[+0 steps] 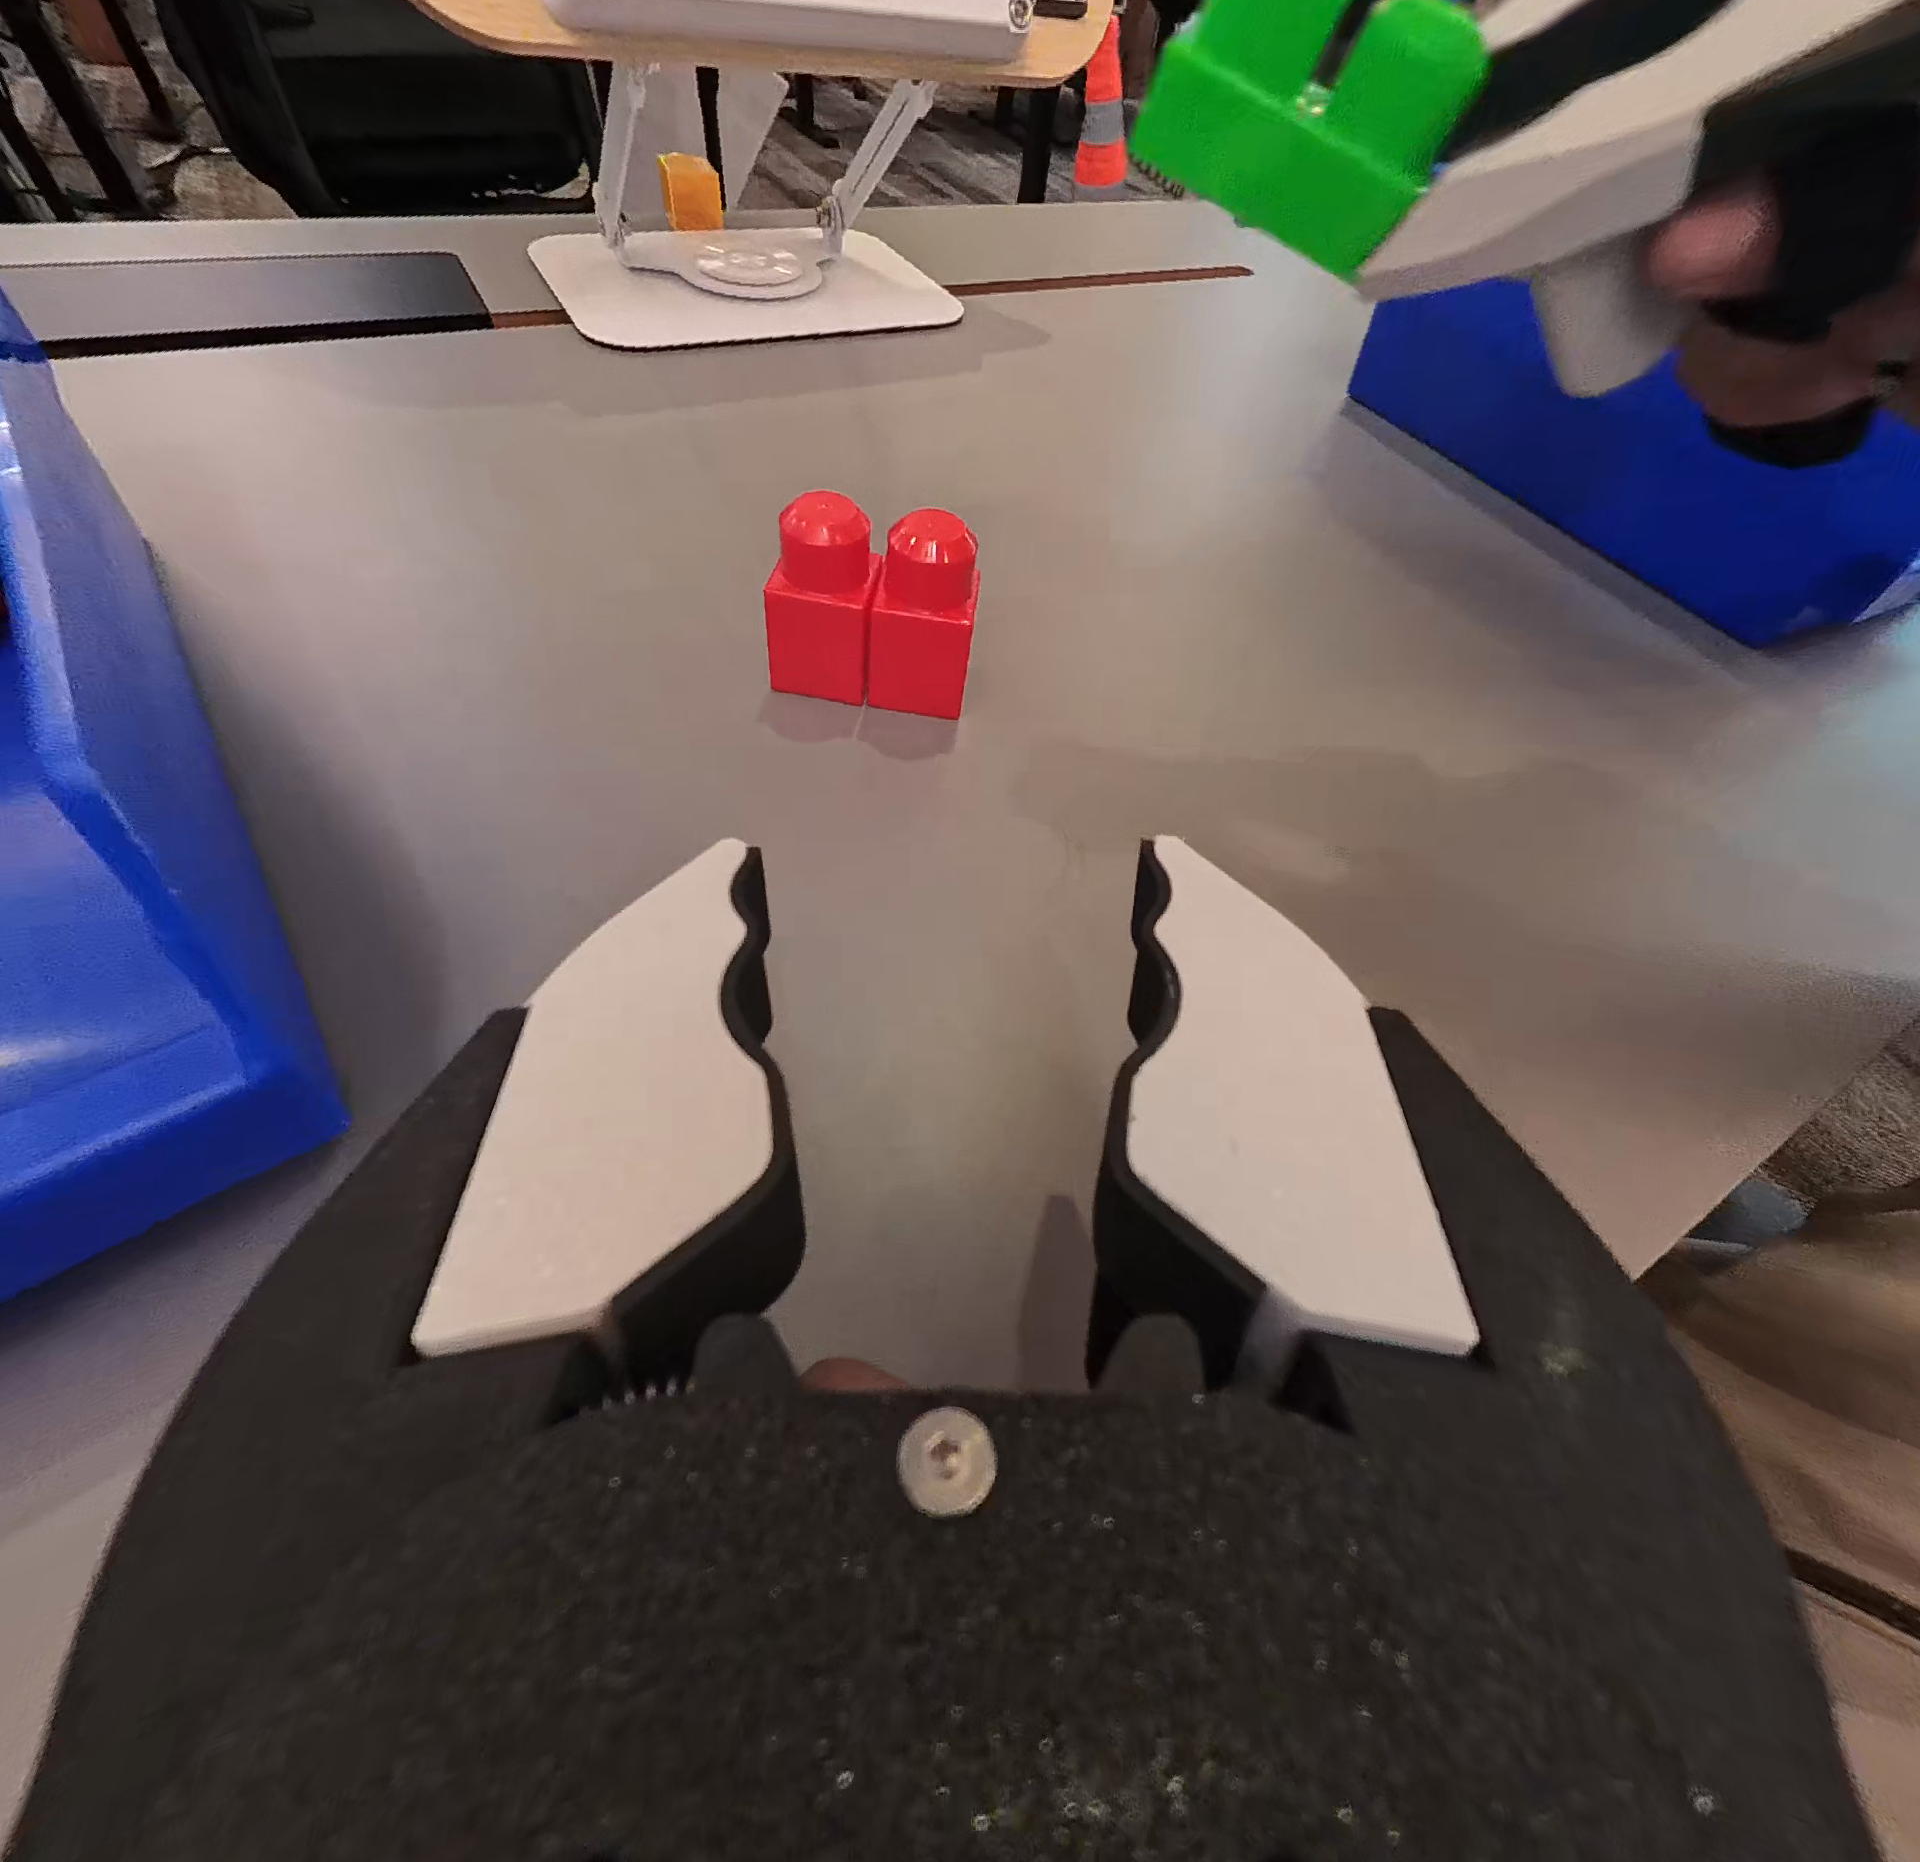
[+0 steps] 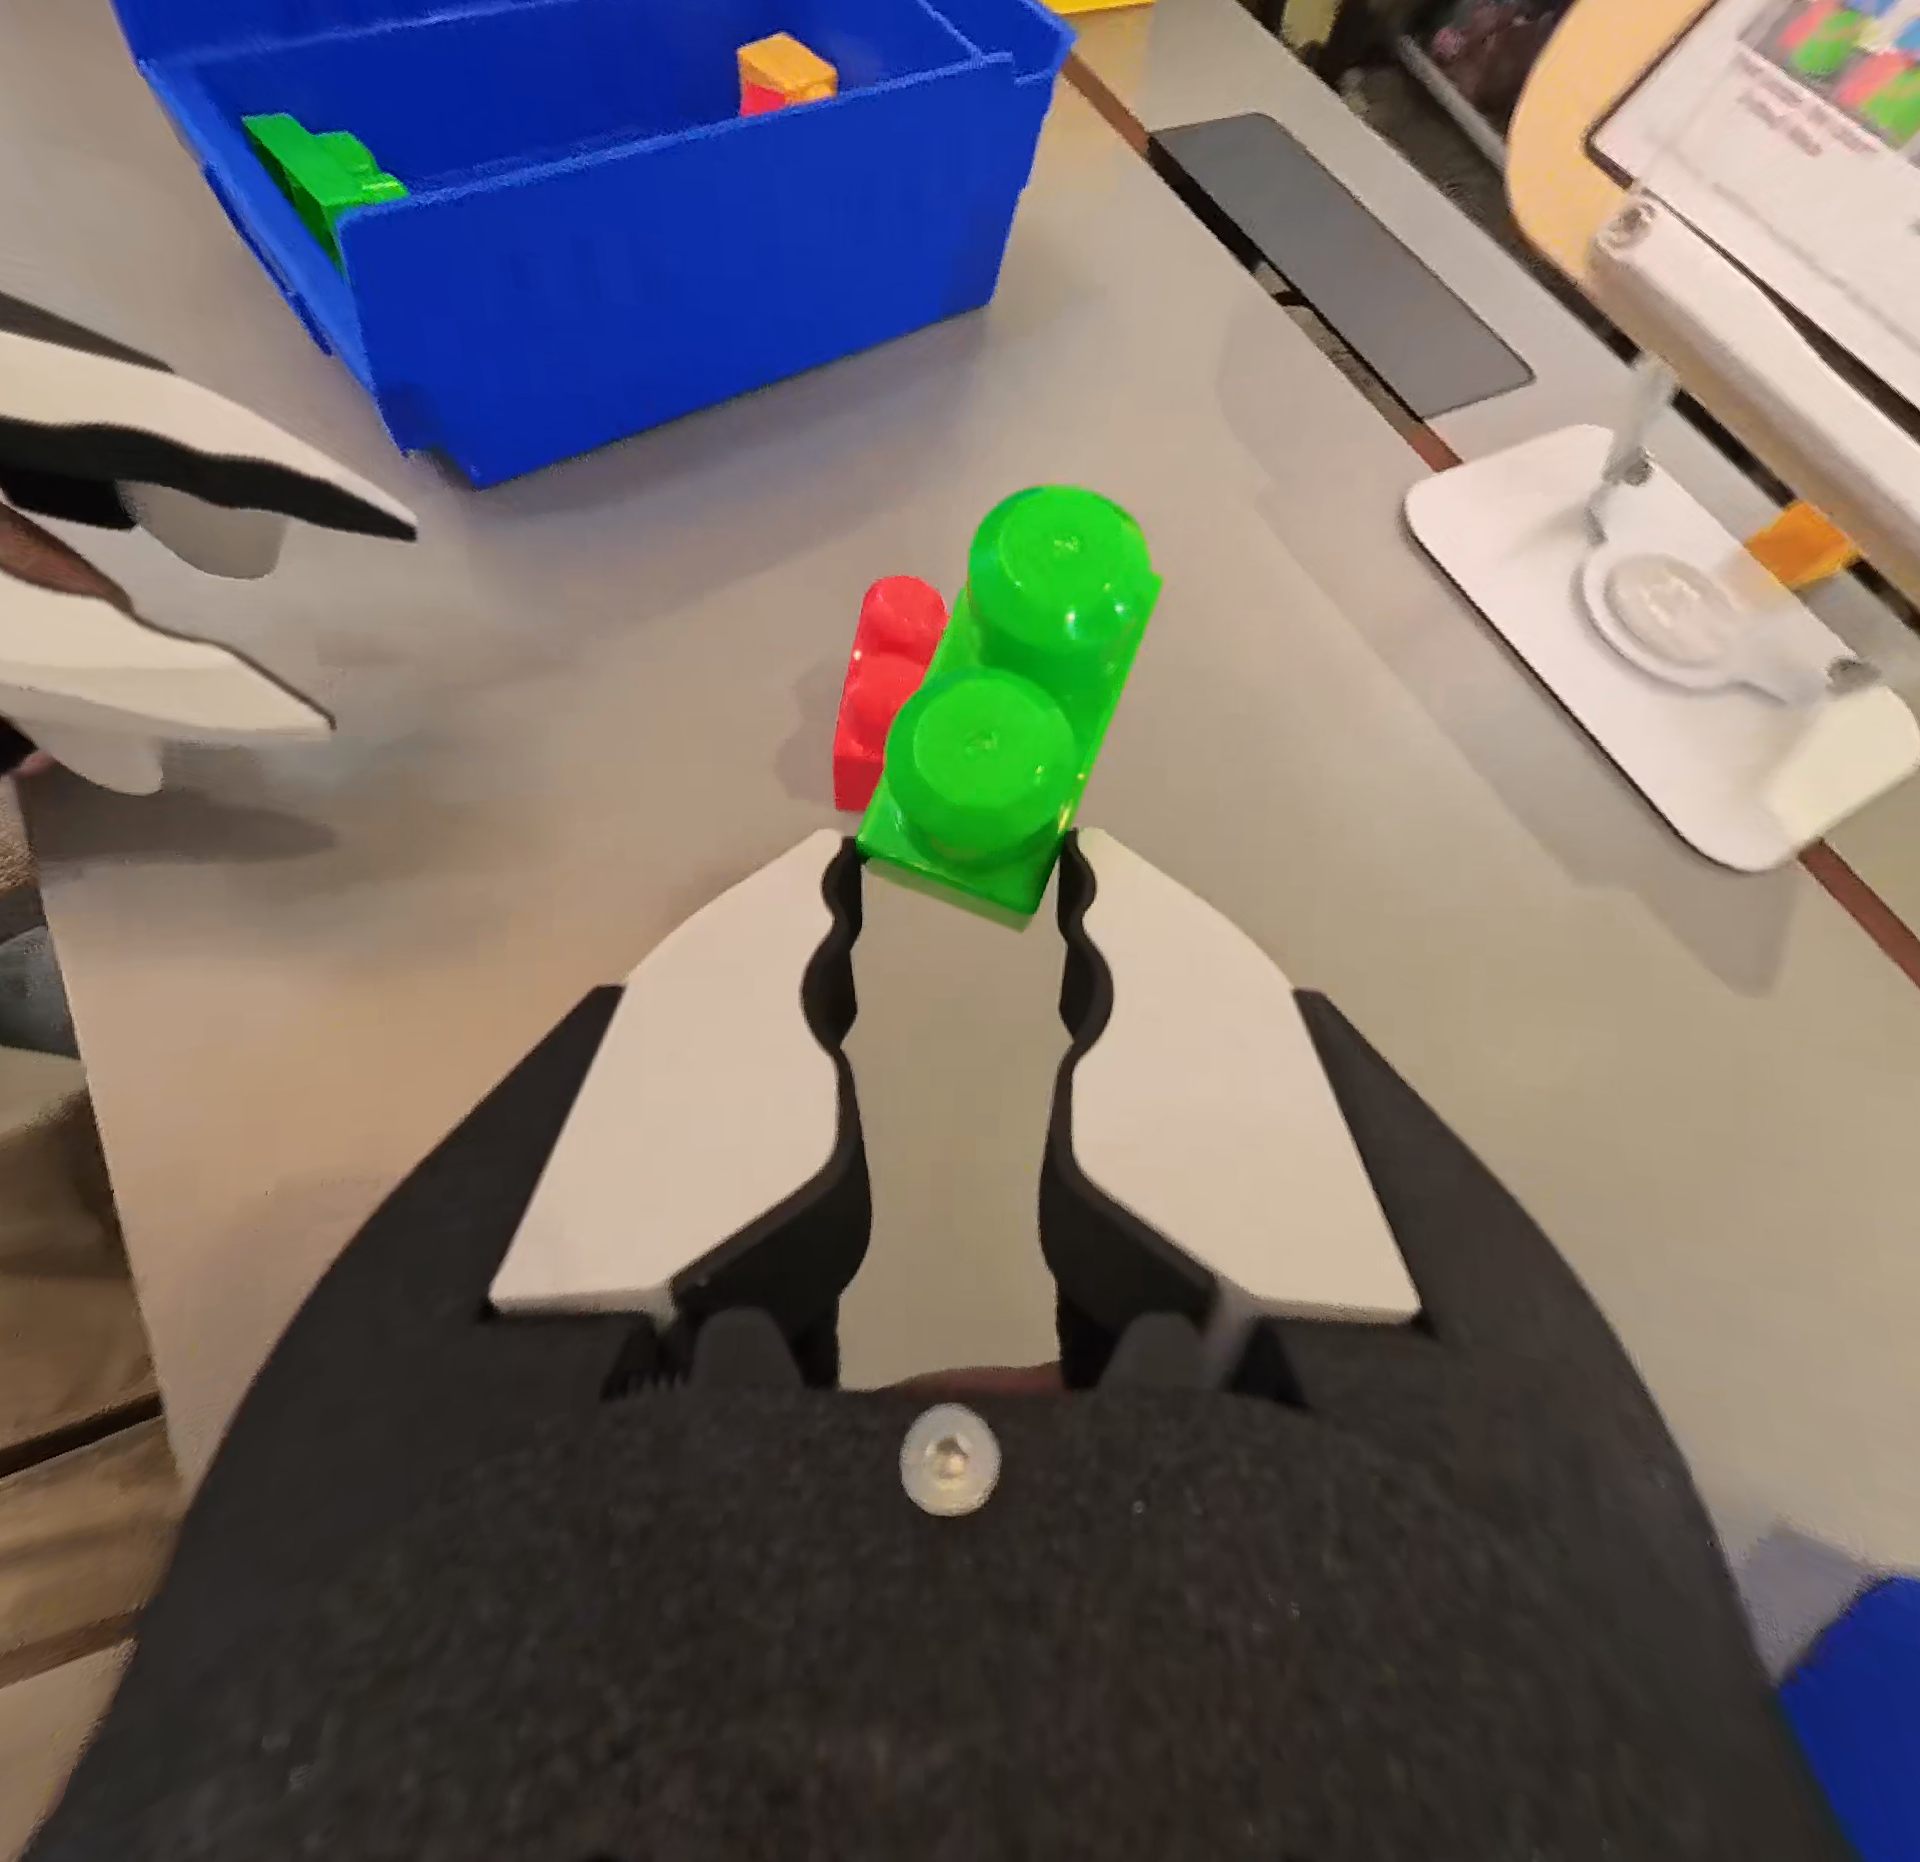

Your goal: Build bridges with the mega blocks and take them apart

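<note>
Right gripper (image 2: 961, 851) – clamped on green block (image 2: 1013, 700), lifted | left gripper (image 1: 951, 856) – wide apart, empty, facing red blocks (image 1: 871, 612)

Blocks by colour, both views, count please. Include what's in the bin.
Red: 3. Two single-stud blocks touching on the table, one red block in the blue bin under the orange.
Green: 2. One two-stud block in the right gripper jaws, one green block in the bin.
Orange: 1. An orange block in the bin.
Total: 6 visible.
</note>
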A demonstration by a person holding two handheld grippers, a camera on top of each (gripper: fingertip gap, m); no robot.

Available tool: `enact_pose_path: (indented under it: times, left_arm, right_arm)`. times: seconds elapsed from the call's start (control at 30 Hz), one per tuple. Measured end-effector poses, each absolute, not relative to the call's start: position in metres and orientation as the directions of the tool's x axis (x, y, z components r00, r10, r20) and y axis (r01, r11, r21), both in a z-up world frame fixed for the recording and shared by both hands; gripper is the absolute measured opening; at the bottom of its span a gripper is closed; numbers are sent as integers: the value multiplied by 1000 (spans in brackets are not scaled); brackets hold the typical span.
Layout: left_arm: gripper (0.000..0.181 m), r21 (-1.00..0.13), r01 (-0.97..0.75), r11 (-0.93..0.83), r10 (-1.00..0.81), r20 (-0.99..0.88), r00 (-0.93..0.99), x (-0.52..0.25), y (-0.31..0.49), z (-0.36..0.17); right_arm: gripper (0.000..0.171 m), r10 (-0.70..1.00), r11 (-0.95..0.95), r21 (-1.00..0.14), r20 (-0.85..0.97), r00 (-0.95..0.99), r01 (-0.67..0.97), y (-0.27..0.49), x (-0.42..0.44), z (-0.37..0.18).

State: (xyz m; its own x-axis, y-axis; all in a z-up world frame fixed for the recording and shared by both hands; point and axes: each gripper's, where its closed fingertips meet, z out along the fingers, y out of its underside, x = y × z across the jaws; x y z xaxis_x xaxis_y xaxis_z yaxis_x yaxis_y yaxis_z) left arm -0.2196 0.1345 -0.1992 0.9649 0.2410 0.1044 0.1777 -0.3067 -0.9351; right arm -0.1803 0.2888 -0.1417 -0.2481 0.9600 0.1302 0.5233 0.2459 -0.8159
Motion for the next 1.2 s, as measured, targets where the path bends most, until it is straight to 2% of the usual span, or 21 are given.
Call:
enact_pose_path:
  times: [0.27,0.5,1.2]
  left_arm:
    - [65,-936,145,-322,241,67,968,-214,136,-198]
    - [63,-936,131,-325,242,52,969,-214,134,-197]
    - [63,-933,129,-337,236,48,970,-213,134,-200]
  right_arm:
    - [36,916,325,-721,80,-393,612,271,-234,-172]
    - [36,897,375,-646,74,-435,664,263,-253,-196]
    - [37,899,356,-627,27,-437,693,261,-255,-222]
